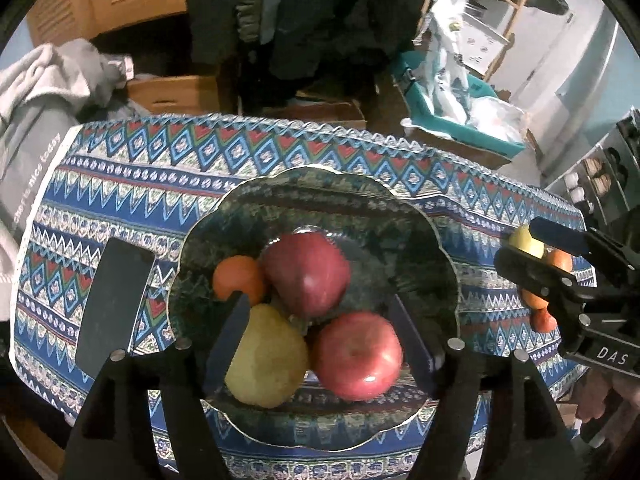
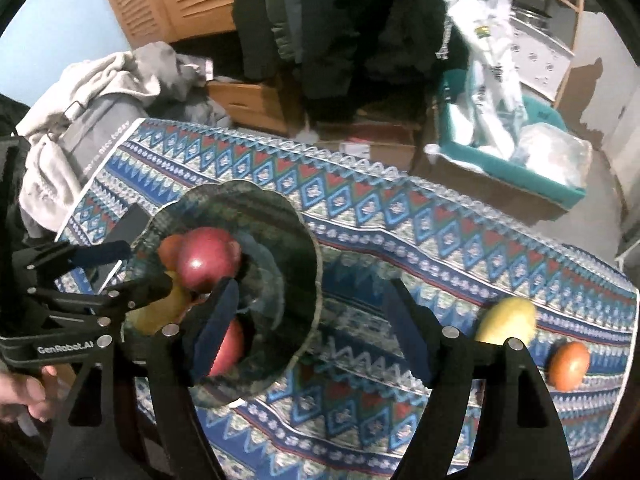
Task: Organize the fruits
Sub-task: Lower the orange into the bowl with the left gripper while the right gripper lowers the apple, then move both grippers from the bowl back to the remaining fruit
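Left wrist view: the left gripper (image 1: 320, 320) is pointing steeply down over a dark scalloped bowl (image 1: 400, 216) on the patterned tablecloth (image 1: 120, 184), its jaws spread and gripping nothing. Four fruits are sitting in the bowl: two red apples, one farther (image 1: 306, 274) and one nearer (image 1: 358, 356), one orange (image 1: 239, 278) at the left, and one pear (image 1: 268, 360) lying with its long axis running near to far, narrow end far. A black phone (image 1: 112, 304) is lying left of the bowl.

Right wrist view: the right gripper (image 2: 316, 324) is tilting down over bare cloth just right of the bowl, jaws apart and empty. One yellow fruit (image 2: 508, 320) and one loose orange (image 2: 570, 364) are lying at the right.
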Motion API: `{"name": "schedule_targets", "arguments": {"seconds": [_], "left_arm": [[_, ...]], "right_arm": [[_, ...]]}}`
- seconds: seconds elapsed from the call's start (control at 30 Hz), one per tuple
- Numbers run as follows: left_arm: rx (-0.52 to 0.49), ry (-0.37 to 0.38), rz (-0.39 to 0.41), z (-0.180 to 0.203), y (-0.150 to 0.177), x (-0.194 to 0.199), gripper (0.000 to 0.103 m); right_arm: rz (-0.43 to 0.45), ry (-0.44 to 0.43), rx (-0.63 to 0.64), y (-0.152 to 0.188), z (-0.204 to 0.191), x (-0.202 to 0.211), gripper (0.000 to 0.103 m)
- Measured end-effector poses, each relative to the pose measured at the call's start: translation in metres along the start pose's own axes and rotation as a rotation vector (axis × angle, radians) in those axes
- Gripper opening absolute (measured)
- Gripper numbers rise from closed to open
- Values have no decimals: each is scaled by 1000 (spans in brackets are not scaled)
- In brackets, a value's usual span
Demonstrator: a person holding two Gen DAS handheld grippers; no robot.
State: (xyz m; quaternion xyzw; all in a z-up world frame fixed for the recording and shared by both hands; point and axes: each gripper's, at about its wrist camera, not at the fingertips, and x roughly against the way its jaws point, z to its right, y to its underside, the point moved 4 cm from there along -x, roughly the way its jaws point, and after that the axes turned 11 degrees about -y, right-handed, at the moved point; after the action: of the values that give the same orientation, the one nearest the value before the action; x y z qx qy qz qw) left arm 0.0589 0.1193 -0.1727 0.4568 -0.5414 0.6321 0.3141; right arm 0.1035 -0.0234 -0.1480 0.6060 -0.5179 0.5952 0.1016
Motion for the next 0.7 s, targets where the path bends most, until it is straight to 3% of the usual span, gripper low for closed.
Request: {"name": "schedule_targets", "arguments": {"seconds": [0.7], "left_arm": [[-174, 48, 39, 81, 6, 24, 81]], "right_arm": [[21, 75, -74, 43, 72, 54, 84]]}}
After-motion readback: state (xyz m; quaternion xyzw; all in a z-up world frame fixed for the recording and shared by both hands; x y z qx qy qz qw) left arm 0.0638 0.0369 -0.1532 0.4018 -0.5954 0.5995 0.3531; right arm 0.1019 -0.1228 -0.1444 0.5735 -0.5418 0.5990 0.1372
